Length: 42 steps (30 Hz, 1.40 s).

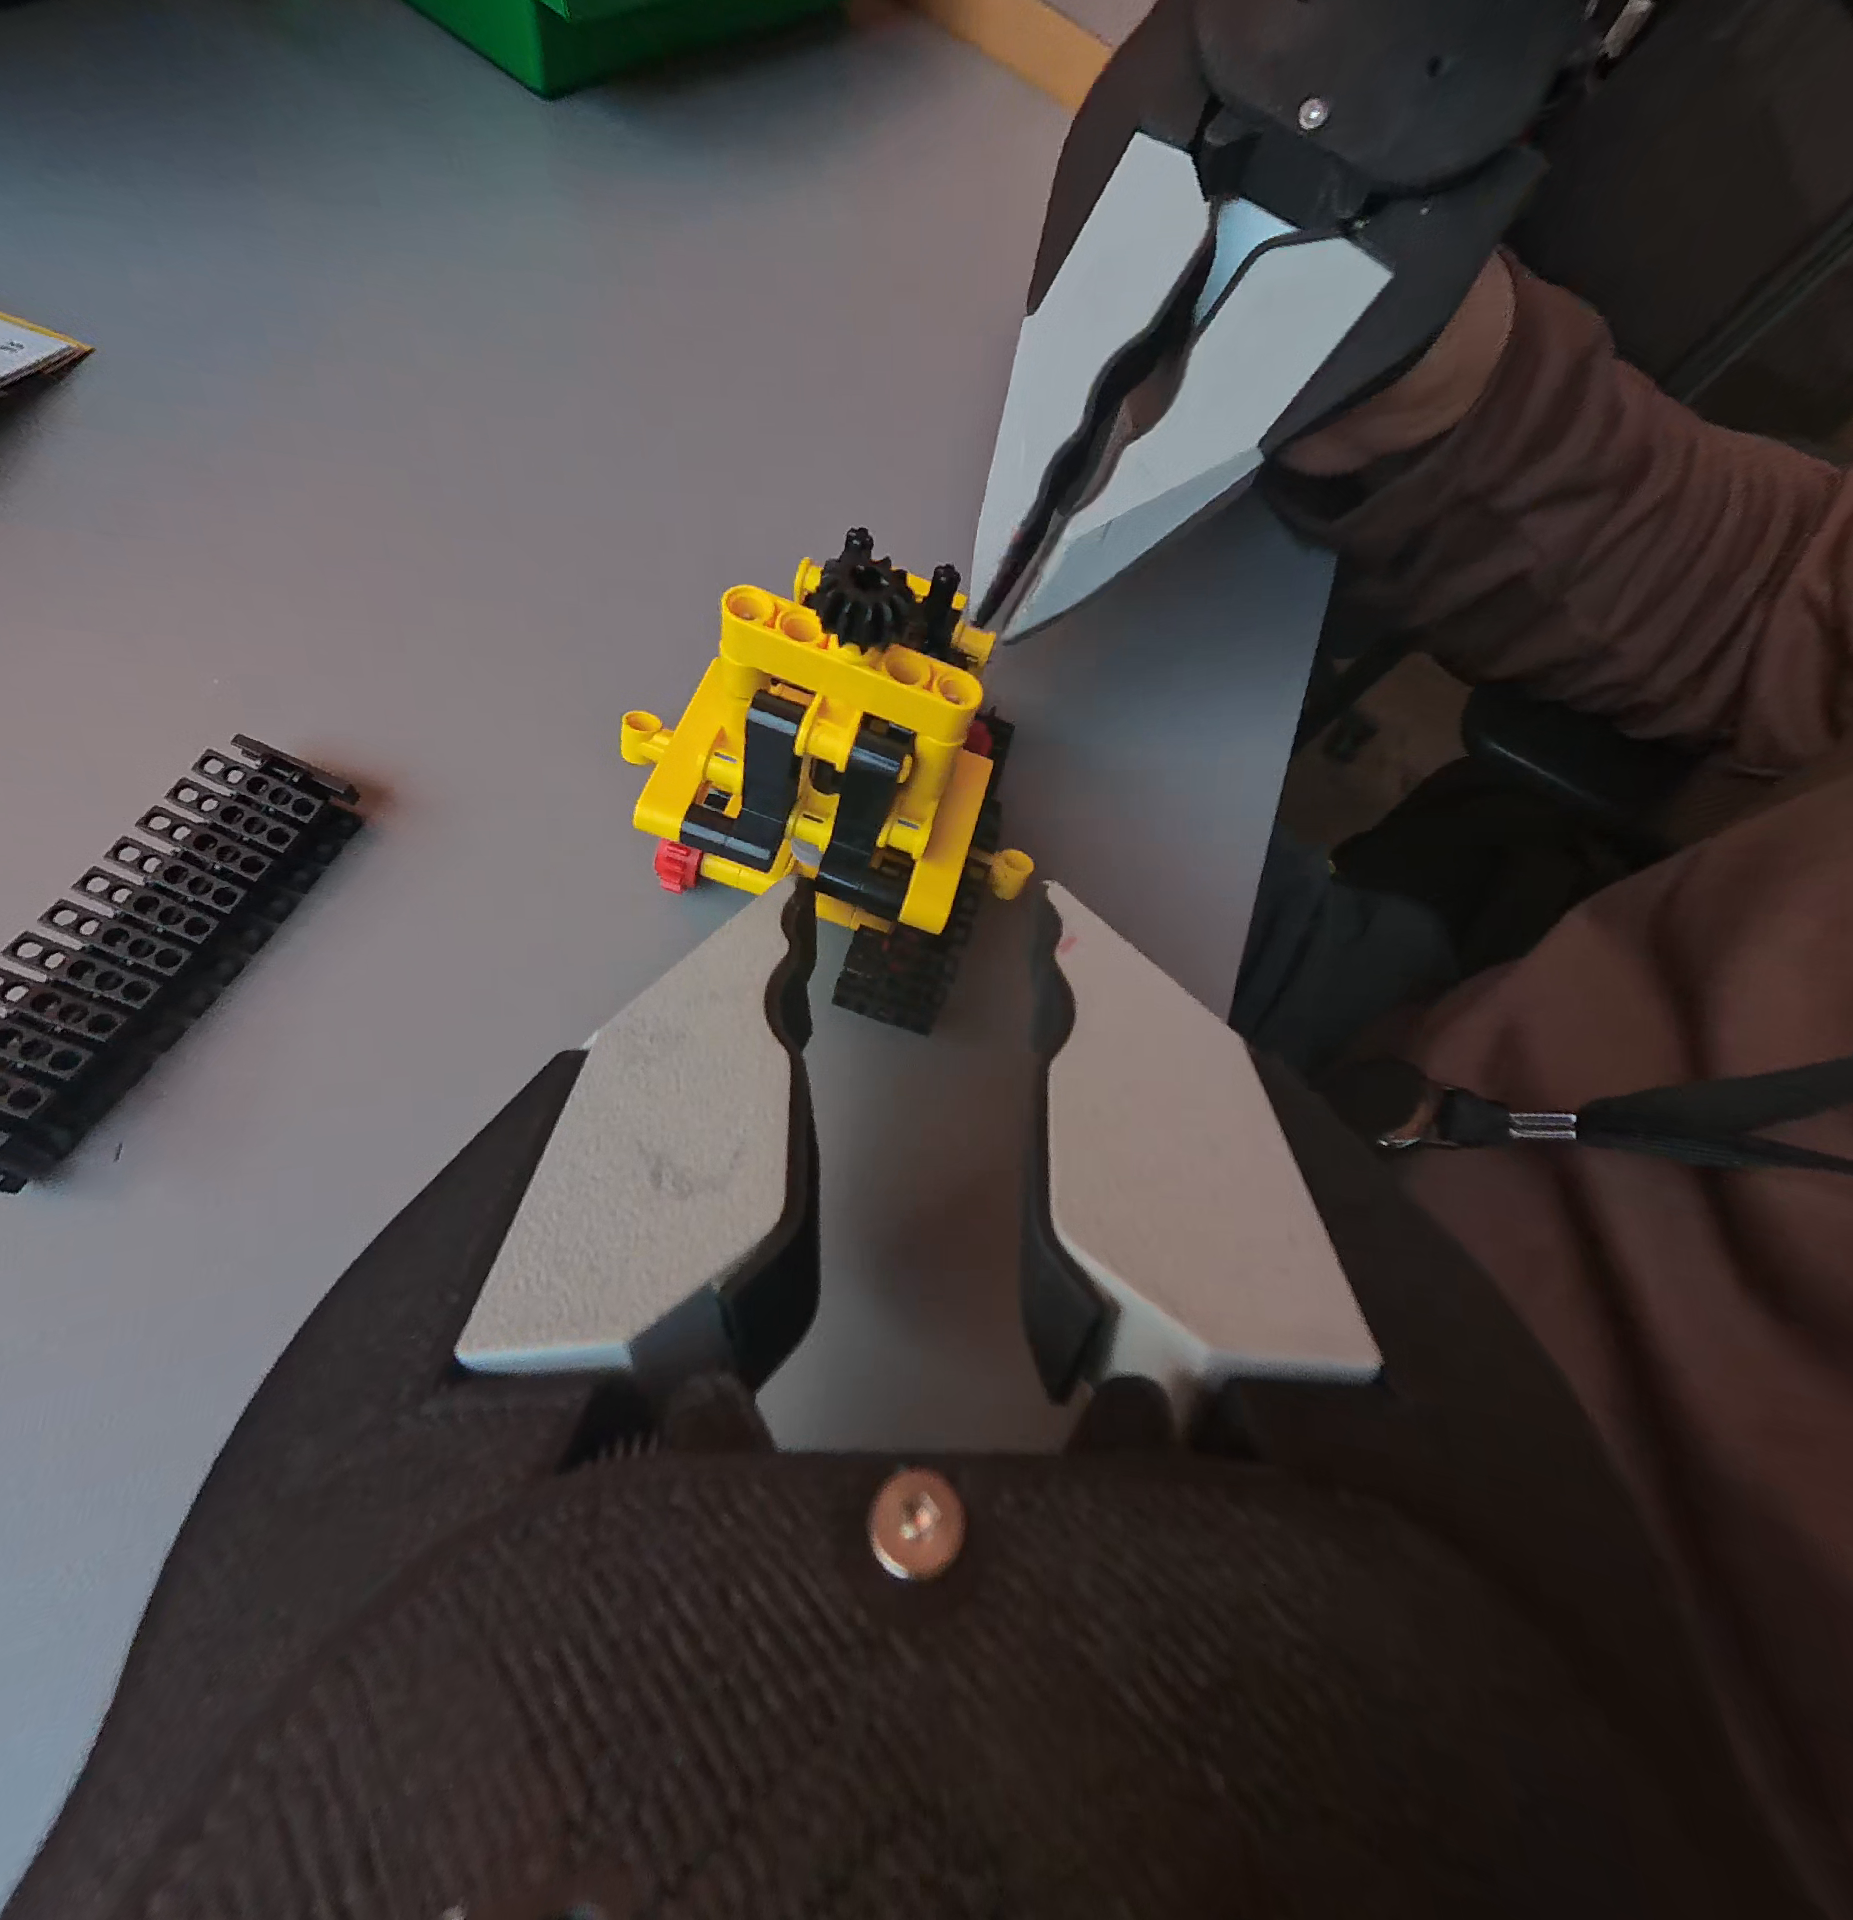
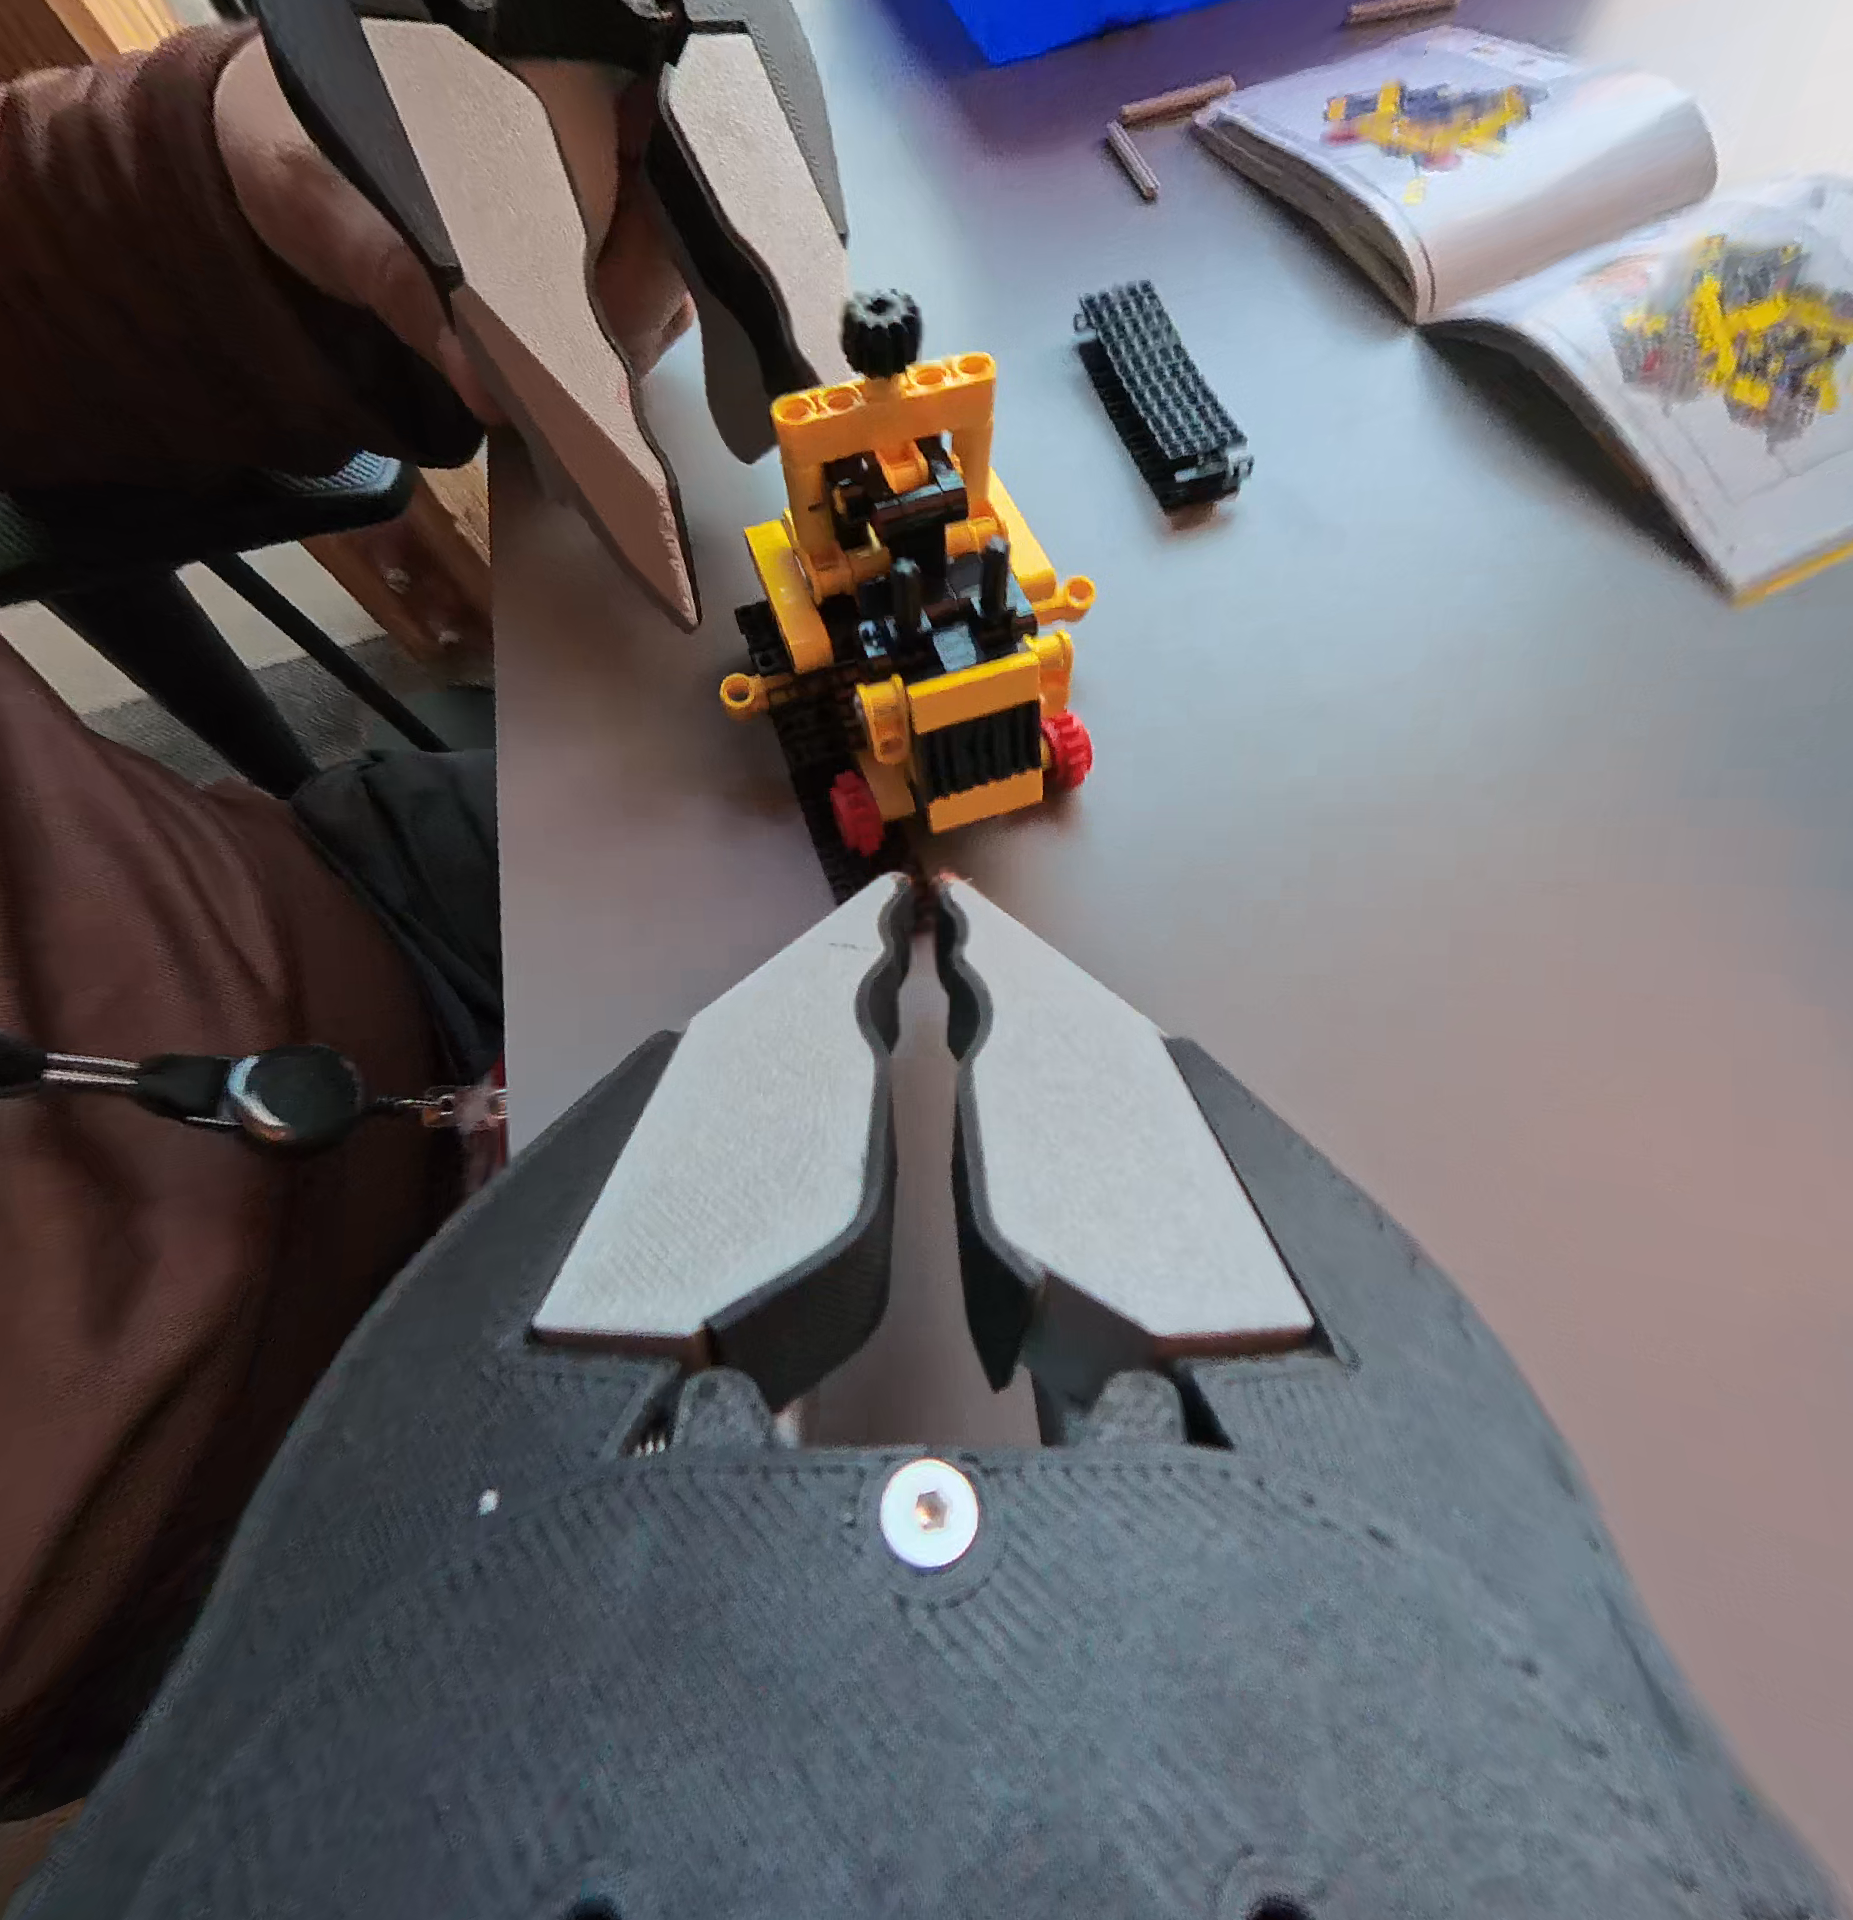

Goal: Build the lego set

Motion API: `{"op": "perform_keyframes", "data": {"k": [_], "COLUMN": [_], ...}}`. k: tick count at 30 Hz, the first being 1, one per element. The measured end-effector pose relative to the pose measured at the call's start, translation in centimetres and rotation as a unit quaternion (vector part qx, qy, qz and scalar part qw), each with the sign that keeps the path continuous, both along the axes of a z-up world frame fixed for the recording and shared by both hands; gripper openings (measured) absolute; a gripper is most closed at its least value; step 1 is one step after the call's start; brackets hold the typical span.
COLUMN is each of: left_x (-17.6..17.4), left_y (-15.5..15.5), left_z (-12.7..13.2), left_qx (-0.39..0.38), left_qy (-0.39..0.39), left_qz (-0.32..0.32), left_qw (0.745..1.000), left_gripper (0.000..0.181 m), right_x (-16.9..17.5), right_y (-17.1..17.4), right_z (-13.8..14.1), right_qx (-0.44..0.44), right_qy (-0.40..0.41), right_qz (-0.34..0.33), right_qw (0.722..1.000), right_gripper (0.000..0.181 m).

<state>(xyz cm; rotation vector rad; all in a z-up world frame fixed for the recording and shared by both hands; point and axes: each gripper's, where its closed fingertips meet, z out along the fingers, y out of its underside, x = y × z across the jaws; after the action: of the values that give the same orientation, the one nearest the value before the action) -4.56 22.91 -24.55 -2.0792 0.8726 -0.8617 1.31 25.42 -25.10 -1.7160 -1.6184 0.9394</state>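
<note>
A yellow and black lego bulldozer (image 1: 828, 748) stands near the table's edge; it also shows in the right wrist view (image 2: 922, 623). It has red hubs, a black gear on top, and a black track (image 2: 828, 748) under one side. My left gripper (image 1: 917, 904) is open and empty, its tips just short of the model's rear. My right gripper (image 2: 922, 888) is shut at the model's front, pinching the end of that black track. It shows in the left wrist view (image 1: 989, 618), tips against the model. A second black track (image 1: 143, 966) lies loose on the table.
An open instruction booklet (image 2: 1473, 156) lies beyond the loose track (image 2: 1161, 395). Two brown rods (image 2: 1176, 99) lie near a blue box (image 2: 1057, 21). A green box (image 1: 610, 42) stands at the far side. The table edge (image 1: 1275, 831) and a person's brown sleeve (image 1: 1576, 520) are close. My hands' fingertips stand some 7 centimeters from each other.
</note>
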Motion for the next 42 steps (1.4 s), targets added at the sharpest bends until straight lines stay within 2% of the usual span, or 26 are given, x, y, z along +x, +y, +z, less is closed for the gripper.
{"op": "perform_keyframes", "data": {"k": [4, 10, 11, 13, 19, 26, 30, 36, 42], "left_x": [0.0, 0.1, -0.1, -0.8, -2.0, -1.5, -0.7, 0.2, 0.4], "left_y": [0.0, -0.3, -0.3, 0.0, 1.4, 2.1, 1.7, 1.5, 1.3], "left_z": [0.1, 0.7, 1.0, 1.2, 2.6, 0.4, -0.3, -0.2, -0.1], "left_qx": [-0.010, -0.011, -0.004, 0.010, 0.035, 0.028, 0.022, 0.026, 0.027], "left_qy": [-0.012, -0.035, -0.040, -0.032, -0.025, 0.020, 0.026, 0.025, 0.021], "left_qz": [-0.003, -0.016, -0.017, -0.016, -0.018, -0.051, -0.073, -0.091, -0.094], "left_qw": [1.000, 0.999, 0.999, 0.999, 0.999, 0.998, 0.997, 0.995, 0.995], "left_gripper": [0.038, 0.039, 0.038, 0.035, 0.051, 0.068, 0.065, 0.058, 0.057], "right_x": [2.0, 1.6, 1.4, 1.0, 0.3, 0.6, 0.6, 0.6, 1.3], "right_y": [-0.8, -1.5, -1.2, -1.1, -1.5, -1.3, -1.3, -1.6, -1.2], "right_z": [-1.6, -1.4, -1.7, -2.0, -2.2, -2.2, -2.3, -2.0, -2.0], "right_qx": [-0.125, -0.226, -0.226, -0.226, -0.221, -0.207, -0.192, -0.177, -0.179], "right_qy": [-0.057, -0.047, -0.052, -0.053, -0.056, -0.064, -0.078, -0.094, -0.095], "right_qz": [-0.051, -0.102, -0.113, -0.125, -0.138, -0.170, -0.178, -0.189, -0.213], "right_qw": [0.989, 0.968, 0.966, 0.965, 0.964, 0.961, 0.962, 0.961, 0.956], "right_gripper": [0.005, 0.007, 0.013, 0.002, 0.000, 0.000, 0.000, 0.009, 0.010]}}
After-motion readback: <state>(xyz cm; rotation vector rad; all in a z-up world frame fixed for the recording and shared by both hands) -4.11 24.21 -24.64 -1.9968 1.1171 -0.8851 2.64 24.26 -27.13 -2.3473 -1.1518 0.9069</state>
